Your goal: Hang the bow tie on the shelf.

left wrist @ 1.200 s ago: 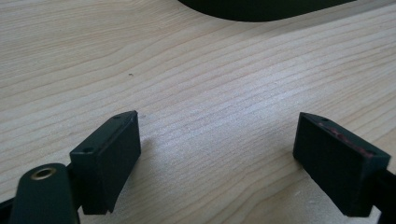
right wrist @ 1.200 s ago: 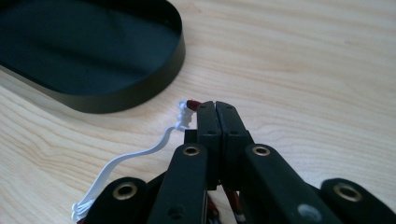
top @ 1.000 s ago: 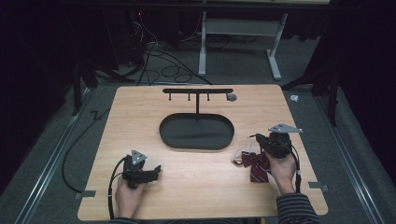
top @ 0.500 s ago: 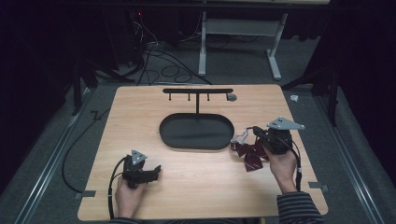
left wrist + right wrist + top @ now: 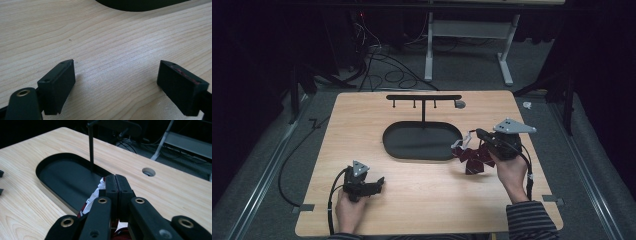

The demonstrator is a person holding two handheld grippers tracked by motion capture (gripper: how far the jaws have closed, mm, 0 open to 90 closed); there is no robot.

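On the table [image 5: 362, 125] the tray [image 5: 422, 141] sat at the middle with its hanger stand [image 5: 423, 98] rising at its far edge, my left gripper [image 5: 374, 184] lay near-left of it, and my right gripper [image 5: 472, 136] hung the bow [image 5: 472, 159] just right of the tray.

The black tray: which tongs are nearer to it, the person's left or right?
Right. The right tongs hover by the tray's right end, holding a red bow; the left tongs rest nearer the table's front edge.
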